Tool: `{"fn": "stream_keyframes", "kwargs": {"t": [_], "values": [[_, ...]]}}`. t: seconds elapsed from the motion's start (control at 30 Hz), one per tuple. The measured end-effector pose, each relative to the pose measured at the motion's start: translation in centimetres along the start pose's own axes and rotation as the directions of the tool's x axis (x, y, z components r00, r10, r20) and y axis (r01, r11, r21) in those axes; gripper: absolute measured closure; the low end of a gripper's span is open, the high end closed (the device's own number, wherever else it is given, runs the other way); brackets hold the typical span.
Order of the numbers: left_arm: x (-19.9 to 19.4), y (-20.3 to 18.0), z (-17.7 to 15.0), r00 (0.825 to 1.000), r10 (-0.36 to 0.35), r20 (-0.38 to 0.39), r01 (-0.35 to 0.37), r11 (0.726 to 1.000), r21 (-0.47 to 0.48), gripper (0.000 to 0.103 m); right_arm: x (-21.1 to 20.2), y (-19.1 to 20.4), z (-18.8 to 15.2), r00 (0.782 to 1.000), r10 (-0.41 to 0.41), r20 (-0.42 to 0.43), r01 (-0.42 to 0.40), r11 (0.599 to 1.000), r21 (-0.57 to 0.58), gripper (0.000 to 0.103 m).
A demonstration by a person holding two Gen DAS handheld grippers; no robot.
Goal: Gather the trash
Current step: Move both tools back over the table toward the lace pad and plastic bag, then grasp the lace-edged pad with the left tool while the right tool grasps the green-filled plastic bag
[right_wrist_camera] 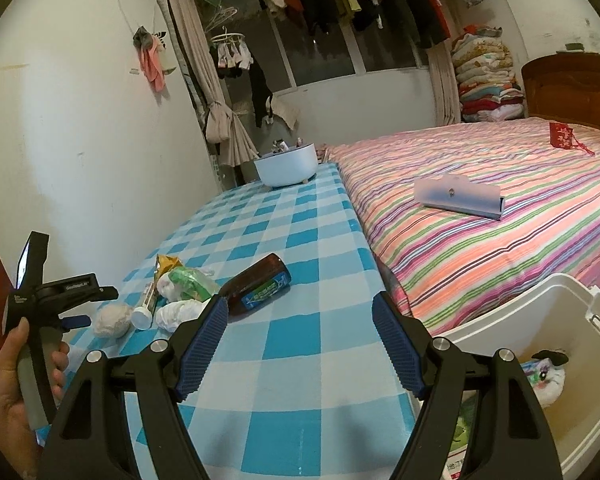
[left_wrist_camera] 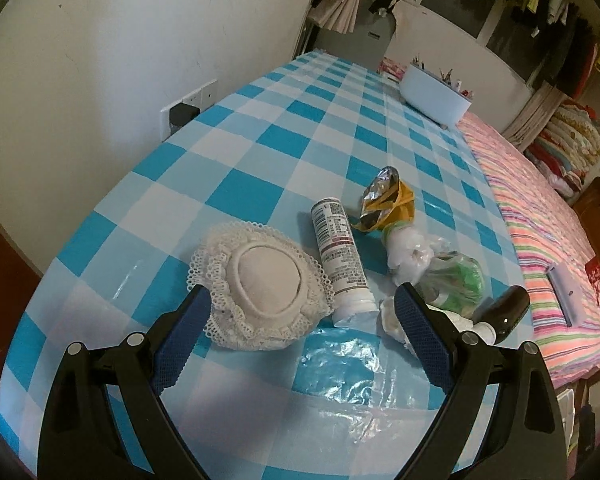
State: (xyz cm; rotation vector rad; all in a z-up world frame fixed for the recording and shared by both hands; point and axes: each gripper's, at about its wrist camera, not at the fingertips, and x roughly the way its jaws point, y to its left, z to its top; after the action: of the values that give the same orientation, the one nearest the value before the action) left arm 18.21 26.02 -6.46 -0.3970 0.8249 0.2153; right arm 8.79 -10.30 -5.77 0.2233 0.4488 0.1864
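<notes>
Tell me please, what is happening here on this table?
A person is clearing trash from the checkered table, holding a gripper in each hand. The left gripper is open, over the lace-edged pad and the white tube. The right gripper is also open and holds nothing; the brown bottle lies ahead. A white bin beside the table already holds some items.

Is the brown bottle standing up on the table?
No, the brown bottle lies on its side on the checked tablecloth, in front of the open right gripper.
</notes>
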Motion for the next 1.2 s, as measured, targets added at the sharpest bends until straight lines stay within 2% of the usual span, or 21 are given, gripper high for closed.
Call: {"fn": "stream_keyframes", "kwargs": {"t": [0.43,0.5,0.7,0.8,0.97,1.07,1.2], "values": [[1.4,0.8,0.6,1.0,-0.001,-0.03,0.0,1.0,-0.01,0.012,1.6,0.4,-0.3,0.999,-0.001,-0.043,0.001,1.0,0.003,0.03],[1.8,1.0,0.6,0.999,-0.012,-0.042,0.011,1.0,-0.02,0.013,2.2,0.4,-0.2,0.997,0.006,-0.074,-0.005,1.0,0.012,0.03],[2.6,1.1,0.8,0.997,-0.025,-0.07,0.023,0.999,-0.027,0.014,3.8,0.3,0.7,0.987,0.082,-0.138,-0.074,0.995,0.062,0.03],[2.7,0.8,0.8,0.997,-0.022,-0.076,0.02,1.0,-0.017,0.024,4.9,0.4,1.3,0.979,0.121,-0.166,-0.108,0.99,0.085,0.03],[2.8,0.6,0.7,0.996,-0.007,-0.085,0.007,1.0,0.002,0.042,7.6,1.1,2.6,0.952,0.178,-0.249,-0.15,0.98,0.129,0.03],[2.8,0.7,0.7,0.996,-0.006,-0.092,0.006,1.0,0.001,0.054,8.7,2.0,3.6,0.942,0.218,-0.257,-0.19,0.973,0.128,0.03],[2.7,0.6,0.6,0.995,-0.003,-0.096,0.004,1.0,0.008,0.058,10.1,3.8,4.6,0.924,0.28,-0.261,-0.264,0.96,0.095,0.03]]}}
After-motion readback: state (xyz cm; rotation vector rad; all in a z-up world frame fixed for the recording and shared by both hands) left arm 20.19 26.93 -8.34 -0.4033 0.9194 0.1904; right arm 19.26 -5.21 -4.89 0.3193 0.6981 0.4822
